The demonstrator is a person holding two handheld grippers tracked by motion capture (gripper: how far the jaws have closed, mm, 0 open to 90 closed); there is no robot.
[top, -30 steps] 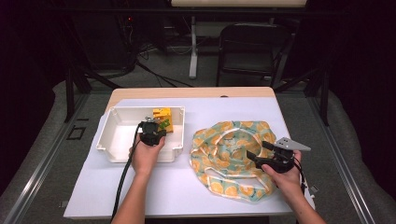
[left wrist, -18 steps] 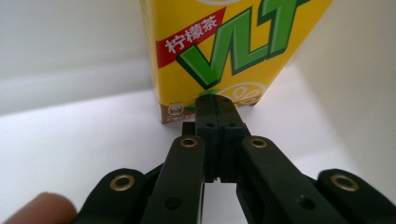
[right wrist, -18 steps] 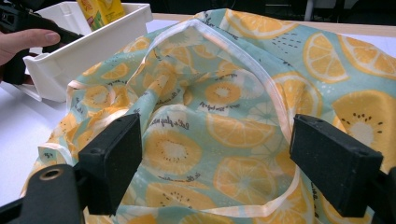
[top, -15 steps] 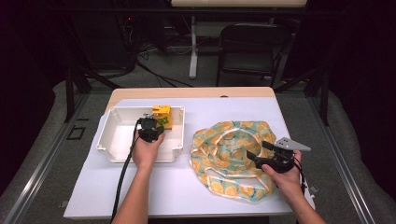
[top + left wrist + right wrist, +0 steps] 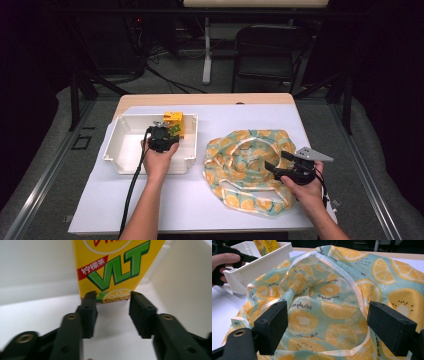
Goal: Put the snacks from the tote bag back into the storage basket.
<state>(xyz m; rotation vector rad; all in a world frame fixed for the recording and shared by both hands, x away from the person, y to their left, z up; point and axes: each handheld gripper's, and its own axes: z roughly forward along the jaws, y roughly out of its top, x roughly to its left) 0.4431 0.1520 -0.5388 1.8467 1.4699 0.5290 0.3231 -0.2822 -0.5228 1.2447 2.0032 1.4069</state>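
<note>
A yellow drink carton (image 5: 173, 121) (image 5: 112, 267) with green letters stands in the far right corner of a white plastic bin (image 5: 127, 142). My left gripper (image 5: 162, 129) (image 5: 113, 302) reaches into the bin right in front of it. Its jaws have just been opening and stand apart at the carton's lower edge, with no pad pressing on it. A floppy bag (image 5: 240, 150) (image 5: 342, 285) printed with orange slices lies to the right of the bin. My right gripper (image 5: 277, 160) (image 5: 327, 325) hovers wide open over the bag's near right side, with only cloth below it.
A white sheet (image 5: 180, 200) covers the wooden table (image 5: 210, 99), and the bin's wall (image 5: 259, 265) touches the bag's left side. A dark chair (image 5: 270, 50) and cables stand on the floor beyond the far edge. The sheet's near part is bare.
The carton and the left gripper have edged slightly toward the bin's far wall. The right hand has kept still over the bag.
</note>
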